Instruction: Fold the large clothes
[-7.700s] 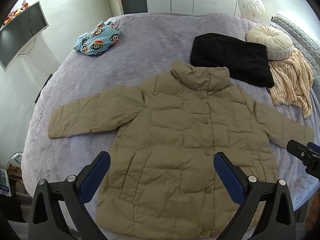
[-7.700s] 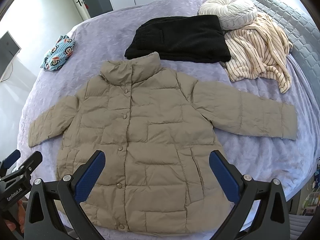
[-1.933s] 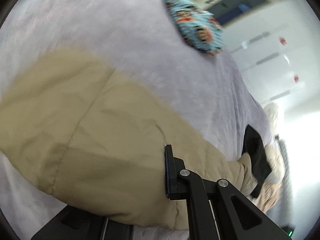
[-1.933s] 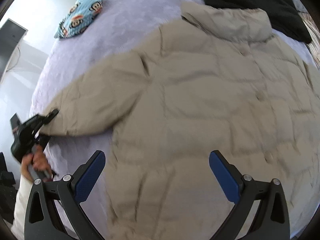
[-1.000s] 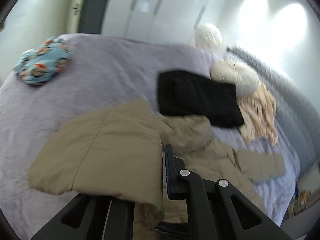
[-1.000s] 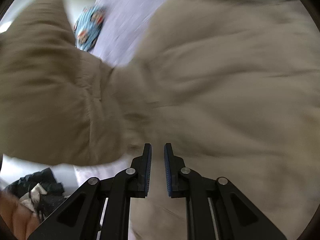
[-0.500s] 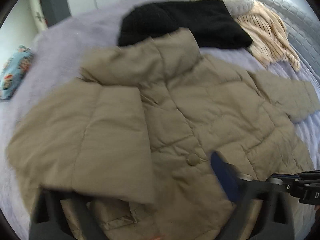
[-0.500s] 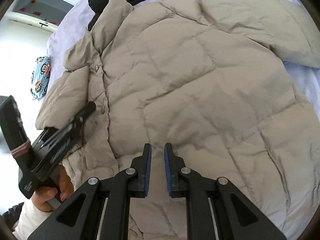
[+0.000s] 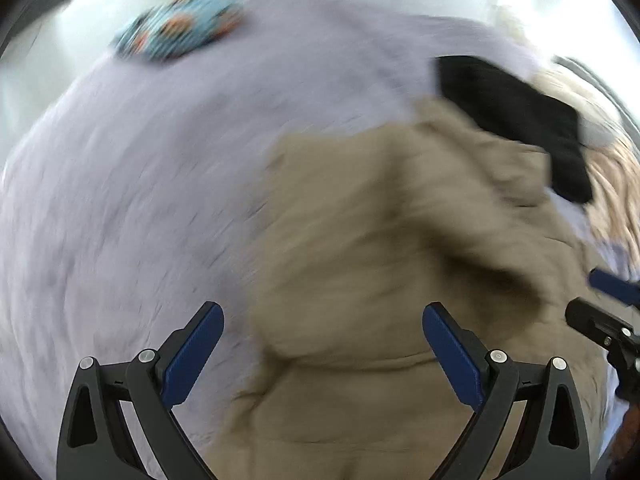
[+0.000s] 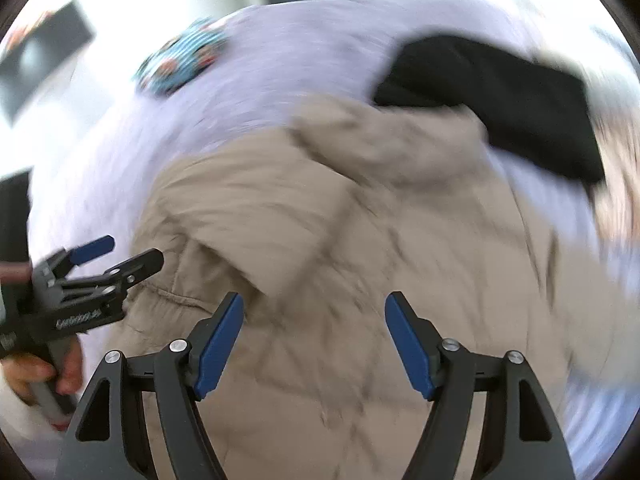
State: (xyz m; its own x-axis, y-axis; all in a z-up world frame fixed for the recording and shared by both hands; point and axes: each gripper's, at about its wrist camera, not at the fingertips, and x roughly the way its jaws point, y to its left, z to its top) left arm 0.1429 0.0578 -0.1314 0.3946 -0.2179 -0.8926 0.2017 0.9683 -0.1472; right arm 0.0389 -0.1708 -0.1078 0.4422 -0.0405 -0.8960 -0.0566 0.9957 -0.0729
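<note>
A tan puffer jacket [image 9: 400, 240] [image 10: 360, 240] lies on the purple bed cover [image 9: 140, 180] [image 10: 280, 60], its left sleeve folded in over its front. Both views are blurred by motion. My left gripper [image 9: 322, 344] [image 10: 130, 251] hangs open over the jacket's left edge, with nothing between its blue pads. My right gripper [image 10: 314, 332] [image 9: 584, 294] is above the jacket's lower front. Its jaws are opening, and no cloth is pinched between them. A hand [image 10: 40, 368] holds the left gripper's handle.
A black folded garment [image 9: 520, 120] [image 10: 500, 92] lies just beyond the jacket's collar. A blue patterned garment [image 9: 180, 20] [image 10: 180, 60] sits far left on the bed. A cream striped garment [image 9: 616, 184] is at the right edge. A dark monitor [image 10: 40, 60] stands left of the bed.
The left gripper let go of the sleeve, which now lies folded over the jacket front, and stands wide. The right gripper's jaws went from shut to apart. Both cameras swung.
</note>
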